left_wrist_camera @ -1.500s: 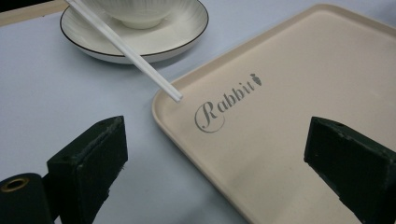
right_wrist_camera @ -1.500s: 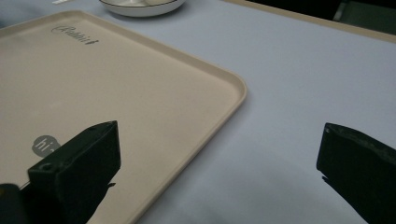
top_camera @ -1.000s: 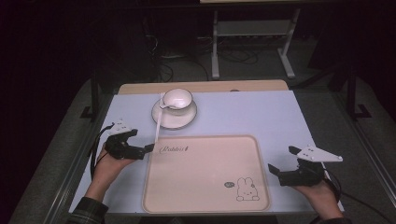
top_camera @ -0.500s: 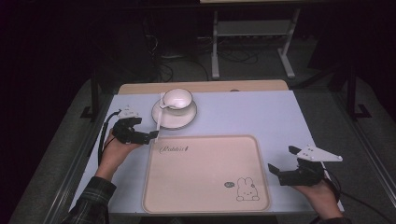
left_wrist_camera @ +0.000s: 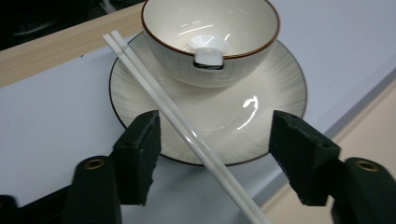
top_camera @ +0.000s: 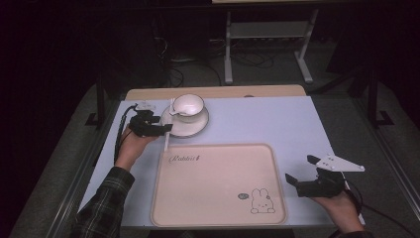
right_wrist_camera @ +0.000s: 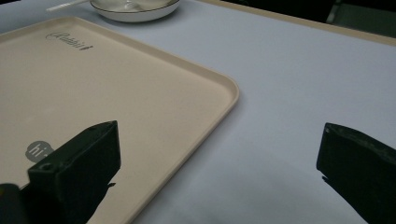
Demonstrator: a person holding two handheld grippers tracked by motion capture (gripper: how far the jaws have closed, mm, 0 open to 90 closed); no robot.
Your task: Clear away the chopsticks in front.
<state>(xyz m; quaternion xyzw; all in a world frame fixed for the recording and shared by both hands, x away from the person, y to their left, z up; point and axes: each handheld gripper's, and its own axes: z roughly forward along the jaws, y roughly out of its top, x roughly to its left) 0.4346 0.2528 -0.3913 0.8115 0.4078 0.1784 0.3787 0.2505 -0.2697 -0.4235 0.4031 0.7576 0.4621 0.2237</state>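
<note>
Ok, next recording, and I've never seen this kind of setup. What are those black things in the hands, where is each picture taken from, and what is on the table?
No robot here: a person holds a hand tool with a two-jaw claw in each hand. The high view looks down from above the person's side of the table. The other two pictures come from small cameras riding on each claw.

On the table lie a beige tray with a rabbit drawing, and behind it a plate with a bowl on it. White chopsticks lean across the plate's rim.

The left claw is open, its jaws either side of the chopsticks, not gripping. The right claw is open too, beside the tray's right edge. Nothing is held.
</note>
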